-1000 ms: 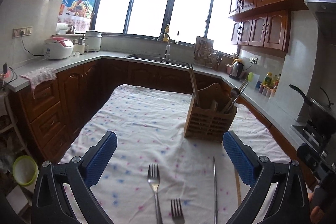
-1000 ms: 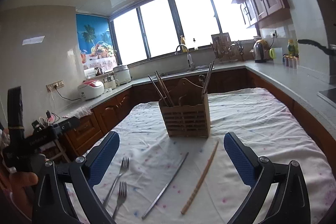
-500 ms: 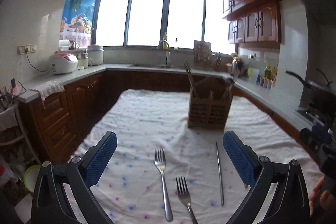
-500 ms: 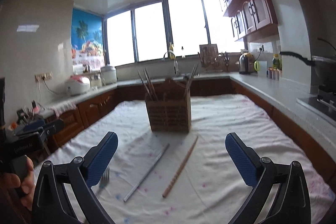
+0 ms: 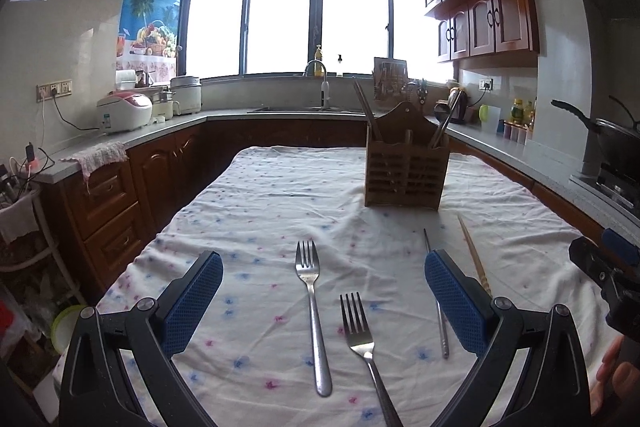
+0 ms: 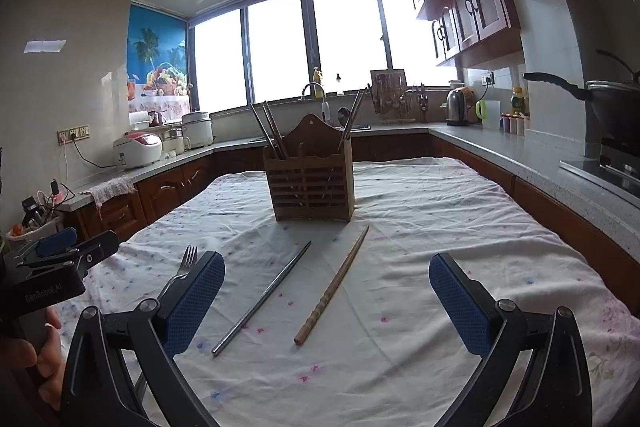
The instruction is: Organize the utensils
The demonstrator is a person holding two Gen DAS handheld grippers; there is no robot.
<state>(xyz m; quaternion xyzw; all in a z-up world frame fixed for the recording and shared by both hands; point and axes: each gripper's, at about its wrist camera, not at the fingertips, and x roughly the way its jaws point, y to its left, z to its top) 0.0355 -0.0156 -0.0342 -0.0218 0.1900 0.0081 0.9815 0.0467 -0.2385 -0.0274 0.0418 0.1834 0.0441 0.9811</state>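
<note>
Left wrist view: left gripper (image 5: 323, 301) gapes wide over two forks (image 5: 312, 303) — right gripper (image 6: 326, 301) equally wide, both empty.

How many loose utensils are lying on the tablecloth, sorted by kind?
Forks: 2, the longer fork and the nearer fork
Metal chopstick: 1
Wooden chopstick: 1
Total: 4

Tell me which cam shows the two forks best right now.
Left wrist. Both forks lie whole on the cloth between its open fingers: the longer fork to the left, the nearer fork beside it. The right wrist view shows only one fork's tines past its left finger; the rest is hidden.
</note>
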